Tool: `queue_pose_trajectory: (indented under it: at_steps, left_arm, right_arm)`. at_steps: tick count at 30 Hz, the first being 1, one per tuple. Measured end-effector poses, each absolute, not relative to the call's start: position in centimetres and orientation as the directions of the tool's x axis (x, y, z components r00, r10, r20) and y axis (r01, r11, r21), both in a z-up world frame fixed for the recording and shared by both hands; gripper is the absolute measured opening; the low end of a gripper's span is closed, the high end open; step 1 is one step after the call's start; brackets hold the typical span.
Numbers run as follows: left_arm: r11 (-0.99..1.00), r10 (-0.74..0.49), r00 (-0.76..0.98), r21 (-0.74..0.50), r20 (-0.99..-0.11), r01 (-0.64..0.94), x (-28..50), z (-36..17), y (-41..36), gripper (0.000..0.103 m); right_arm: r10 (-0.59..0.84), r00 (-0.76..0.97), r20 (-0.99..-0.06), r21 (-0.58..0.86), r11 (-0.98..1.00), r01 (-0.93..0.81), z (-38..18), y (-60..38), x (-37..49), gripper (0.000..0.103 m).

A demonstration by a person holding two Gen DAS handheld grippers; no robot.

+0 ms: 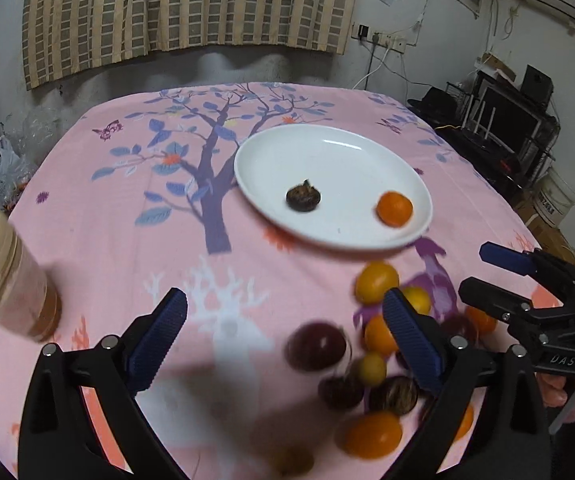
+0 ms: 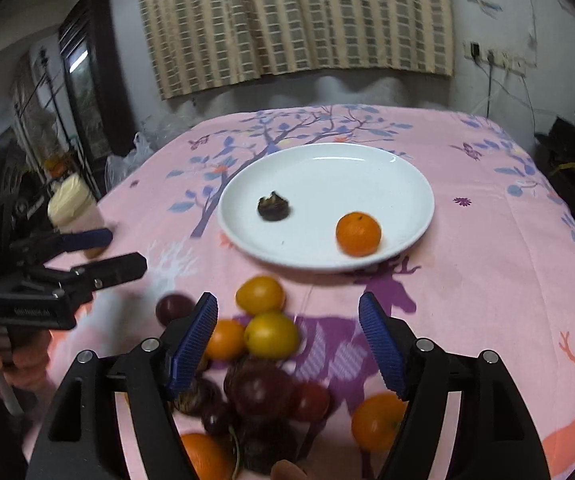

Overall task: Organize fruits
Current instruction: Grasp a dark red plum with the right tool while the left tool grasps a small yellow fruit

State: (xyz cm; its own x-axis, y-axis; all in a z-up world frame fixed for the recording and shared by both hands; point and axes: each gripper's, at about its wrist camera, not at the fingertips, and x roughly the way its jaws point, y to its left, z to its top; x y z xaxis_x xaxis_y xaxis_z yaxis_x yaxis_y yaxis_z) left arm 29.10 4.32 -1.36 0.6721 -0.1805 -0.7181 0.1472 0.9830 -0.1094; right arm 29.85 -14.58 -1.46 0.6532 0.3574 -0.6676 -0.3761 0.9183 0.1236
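Fruits for sorting, read from left to right: at far left a lidded jar [image 1: 11, 276] stands on the pink printed tablecloth [image 1: 119, 216]; the left gripper [image 1: 283, 344] hangs beside it with jaws spread wide and nothing between the pads. Right of centre and farther back lies the white plate [image 1: 327, 152], carrying a dark wrinkled fruit [image 1: 303, 197] and one small orange [image 1: 394, 208] near its right rim. Nearer the viewer, the loose fruit pile [image 2: 259, 344] of yellow, orange and dark red pieces sits on the cloth just in front of the plate; the right gripper [image 2: 287, 344] hovers over it, jaws parted and empty. Each fruit is probably light, round and smooth-skinned, so likely to roll or slip; a gentle pinch across the widest part seems safest, as the dark red ones look soft and bruisable. The cloth looks soft and slightly creased. Beyond the table hang checked curtains [image 1: 183, 12]; cables and shelving occupy the far right wall.
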Motion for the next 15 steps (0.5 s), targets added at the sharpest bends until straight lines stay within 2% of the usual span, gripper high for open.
queue_pose_trajectory:
  at_steps: [3,4,9,15]
  left_arm:
    - [0.982,-0.176,0.642,-0.084,-0.746,0.171,27.2,-3.2,4.3,0.096]
    - [0.98,-0.175,0.636,-0.074,-0.752,0.184,26.7,-3.6,4.2,0.096]
    - [0.966,-0.225,0.641,-0.081,-0.734,0.246,24.7,-3.5,4.4,0.096]
    - [0.952,-0.276,0.637,-0.115,-0.719,0.283,23.0,-3.6,5.4,0.096]
  right_arm:
    - [0.307,0.648,-0.697,0.04,0.919,-0.393,-3.1,-13.6,28.2,0.073]
    - [0.298,0.644,-0.705,0.027,0.918,-0.396,-3.4,-13.4,28.0,0.07]
    - [0.323,0.63,-0.706,0.059,0.913,-0.403,-3.7,-13.8,26.9,0.064]
    - [0.33,0.604,-0.726,0.07,0.909,-0.412,-4.2,-13.8,26.9,0.048]
